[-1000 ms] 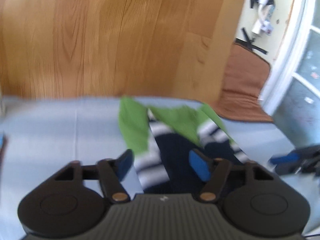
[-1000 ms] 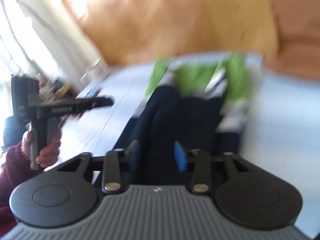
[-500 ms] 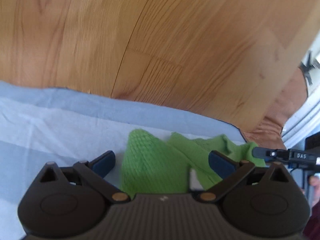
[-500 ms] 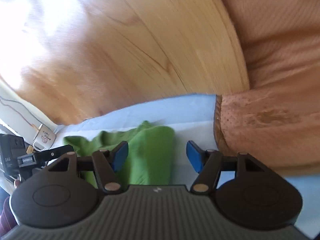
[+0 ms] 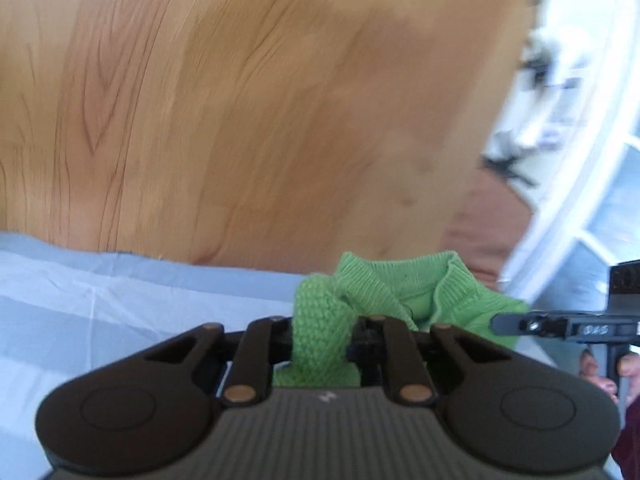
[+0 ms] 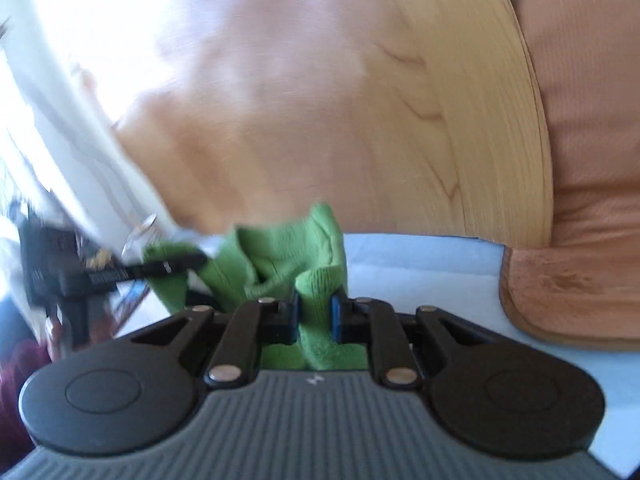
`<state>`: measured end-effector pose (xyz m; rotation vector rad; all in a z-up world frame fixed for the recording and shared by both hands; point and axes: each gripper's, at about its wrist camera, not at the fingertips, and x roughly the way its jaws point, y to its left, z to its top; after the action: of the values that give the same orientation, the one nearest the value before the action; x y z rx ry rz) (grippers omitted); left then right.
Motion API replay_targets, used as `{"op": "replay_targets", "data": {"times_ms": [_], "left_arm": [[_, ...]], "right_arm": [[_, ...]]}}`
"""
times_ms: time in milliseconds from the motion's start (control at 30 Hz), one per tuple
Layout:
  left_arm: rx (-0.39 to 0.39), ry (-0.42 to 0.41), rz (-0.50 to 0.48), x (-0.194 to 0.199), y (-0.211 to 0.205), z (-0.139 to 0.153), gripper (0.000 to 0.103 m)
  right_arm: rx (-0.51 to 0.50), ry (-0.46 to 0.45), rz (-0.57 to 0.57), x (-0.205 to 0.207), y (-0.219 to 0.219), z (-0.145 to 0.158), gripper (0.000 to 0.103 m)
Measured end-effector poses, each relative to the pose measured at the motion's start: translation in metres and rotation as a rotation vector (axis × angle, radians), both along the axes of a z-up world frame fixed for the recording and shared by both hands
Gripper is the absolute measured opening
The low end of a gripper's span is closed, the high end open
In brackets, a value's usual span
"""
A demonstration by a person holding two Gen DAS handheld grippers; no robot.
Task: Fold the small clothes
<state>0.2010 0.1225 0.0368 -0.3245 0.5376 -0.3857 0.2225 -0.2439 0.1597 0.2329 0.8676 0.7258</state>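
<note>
Now both tongs pinch the green knit garment (image 5: 320,328) near the far edge of the pale blue sheet (image 5: 100,304), close under the wooden headboard (image 5: 240,120). Left tongs (image 5: 322,330) have just been closing and grip a ribbed green fold; right tongs (image 6: 314,314) have likewise just closed on another fold (blue pads pressed against the knit). Bare sheet spreads wide to the left tongs' left, while a brown cushion (image 6: 568,304) sits near the right tongs. Lettering on the right tool's arm is too blurred to read.
</note>
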Motion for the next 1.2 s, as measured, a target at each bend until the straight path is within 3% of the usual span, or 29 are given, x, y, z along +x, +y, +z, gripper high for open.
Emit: {"op": "replay_targets", "data": {"times_ms": [133,300,367,400,467,600,667,767,833,933,1000,1067,1133,1200], "left_arm": [[0.016,-0.073,-0.061,-0.079,-0.007,0.005,0.014],[0.049,-0.025,-0.098,-0.157,-0.016,-0.030,0.017],[0.097,0.027,-0.108,-0.177,-0.025,-0.047,0.025],[0.121,0.055,-0.109,-0.181,-0.028,-0.055,0.034],[0.133,0.078,-0.123,-0.196,-0.031,-0.056,0.042],[0.094,-0.015,-0.109,-0.223,-0.015,-0.025,0.062],[0.030,-0.063,-0.070,-0.224,0.001,-0.006,0.065],[-0.061,-0.076,-0.044,-0.208,0.008,0.007,0.063],[-0.061,-0.065,-0.049,-0.196,-0.004,0.006,0.059],[-0.026,-0.010,-0.092,-0.177,-0.036,-0.009,0.039],[0.001,0.048,-0.126,-0.165,-0.059,-0.027,0.024],[0.037,0.097,-0.154,-0.151,-0.079,-0.045,0.021],[0.099,0.120,-0.152,-0.140,-0.099,-0.059,0.021],[0.157,0.073,-0.148,-0.140,-0.111,-0.062,0.022]], "right_arm": [[-0.068,-0.034,0.056,-0.077,-0.013,0.018,0.018],[-0.207,0.003,0.085,-0.161,-0.021,-0.003,0.018],[-0.243,0.010,0.094,-0.185,-0.016,-0.015,0.024],[-0.253,-0.001,0.102,-0.194,-0.015,-0.018,0.027],[-0.245,-0.010,0.110,-0.203,-0.017,-0.014,0.044],[-0.193,-0.049,0.093,-0.213,-0.035,0.013,0.048],[-0.163,-0.069,0.064,-0.210,-0.039,0.017,0.048],[-0.086,-0.065,0.009,-0.205,-0.040,0.020,0.048],[-0.054,-0.025,0.005,-0.197,-0.033,0.013,0.048],[-0.078,0.006,0.043,-0.187,-0.011,0.000,0.047],[-0.154,0.011,0.060,-0.180,0.002,-0.013,0.043],[-0.276,0.009,0.048,-0.174,0.006,-0.029,0.036],[-0.268,0.010,0.024,-0.164,-0.003,-0.039,0.035],[-0.284,0.018,-0.025,-0.158,-0.009,-0.040,0.032]]}}
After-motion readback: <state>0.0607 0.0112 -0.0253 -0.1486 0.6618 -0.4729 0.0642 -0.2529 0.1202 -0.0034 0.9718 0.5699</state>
